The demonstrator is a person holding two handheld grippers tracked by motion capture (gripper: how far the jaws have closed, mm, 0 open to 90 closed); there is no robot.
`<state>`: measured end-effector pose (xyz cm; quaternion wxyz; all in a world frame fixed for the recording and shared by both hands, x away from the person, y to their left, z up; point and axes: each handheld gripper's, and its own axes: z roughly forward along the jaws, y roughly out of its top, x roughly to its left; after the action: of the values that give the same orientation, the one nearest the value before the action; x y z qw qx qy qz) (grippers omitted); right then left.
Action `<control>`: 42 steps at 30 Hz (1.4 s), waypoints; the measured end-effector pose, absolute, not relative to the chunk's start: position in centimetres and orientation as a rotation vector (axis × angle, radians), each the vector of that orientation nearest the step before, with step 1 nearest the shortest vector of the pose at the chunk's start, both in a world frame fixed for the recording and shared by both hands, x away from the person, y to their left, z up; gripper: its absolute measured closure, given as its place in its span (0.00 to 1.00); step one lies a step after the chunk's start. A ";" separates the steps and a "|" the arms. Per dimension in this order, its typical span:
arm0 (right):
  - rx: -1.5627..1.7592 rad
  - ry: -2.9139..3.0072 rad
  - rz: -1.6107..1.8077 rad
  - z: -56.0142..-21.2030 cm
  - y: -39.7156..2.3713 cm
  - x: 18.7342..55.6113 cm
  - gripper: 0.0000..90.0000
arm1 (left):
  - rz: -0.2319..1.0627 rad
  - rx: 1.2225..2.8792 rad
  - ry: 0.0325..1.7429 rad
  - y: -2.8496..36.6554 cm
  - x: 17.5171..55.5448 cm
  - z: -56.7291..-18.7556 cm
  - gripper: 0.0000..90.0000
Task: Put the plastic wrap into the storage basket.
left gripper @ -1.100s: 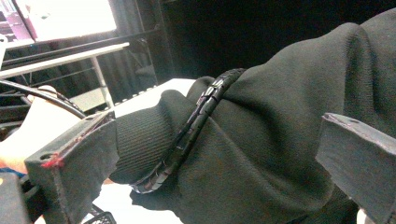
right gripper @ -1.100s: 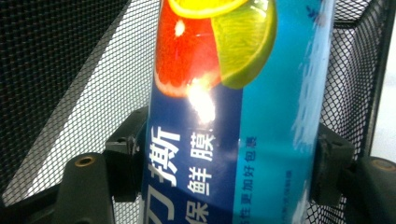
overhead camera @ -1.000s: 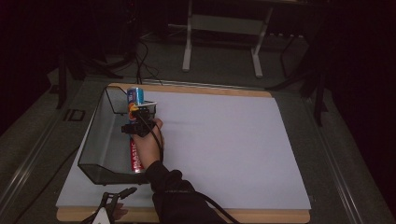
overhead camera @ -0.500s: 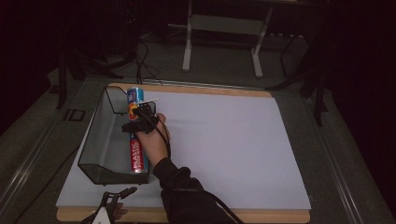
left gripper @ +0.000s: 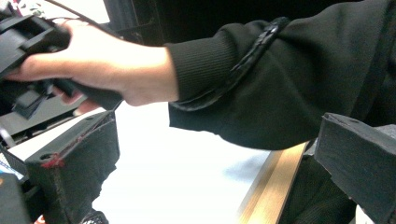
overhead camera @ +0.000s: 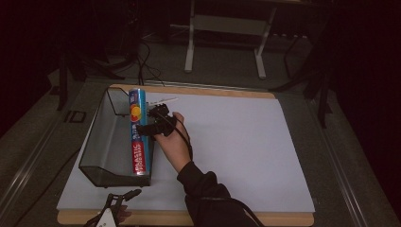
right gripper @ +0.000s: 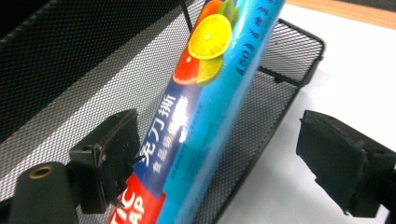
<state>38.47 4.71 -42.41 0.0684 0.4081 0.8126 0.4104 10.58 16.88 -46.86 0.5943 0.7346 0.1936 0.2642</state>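
Note:
A long blue and red plastic-wrap box [overhead camera: 138, 142] lies along the right side of a black mesh basket [overhead camera: 101, 142] at the table's left, its far end raised on the rim. My right gripper [overhead camera: 153, 122] sits beside the box's upper half, held by a hand in a dark sleeve. In the right gripper view the box [right gripper: 210, 93] runs between the spread jaws of the open right gripper [right gripper: 229, 140], close to the left one, over the basket's mesh [right gripper: 70, 60]. My left gripper [overhead camera: 118, 201] rests at the table's near edge; in its own view the left gripper [left gripper: 219, 154] stands open, holding nothing.
A white mat [overhead camera: 246, 142] covers the wooden table [overhead camera: 265, 218], wide and bare to the right of the hand. A thin white stick [overhead camera: 163, 100] lies just past the basket's far corner. Metal stand legs [overhead camera: 191, 42] and cables are on the floor beyond the table.
The right hand and its gripper have shifted slightly to the right beside the box. The box and the left gripper stay where they were.

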 end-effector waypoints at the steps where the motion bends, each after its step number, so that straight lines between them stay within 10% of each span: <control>1: 1.228 2.443 1.243 -42.3 4.3 38.3 0.15 | 0.614 1.707 0.449 16.9 10.6 -46.9 0.01; 42: 1.066 2.420 1.211 -44.6 -10.7 30.5 0.14 | 0.632 1.728 0.451 16.4 10.8 -47.0 0.01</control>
<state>30.52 -10.68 -44.58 0.1160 0.3641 0.8264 0.4136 10.78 16.43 -47.02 0.5839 0.7405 0.1931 0.2709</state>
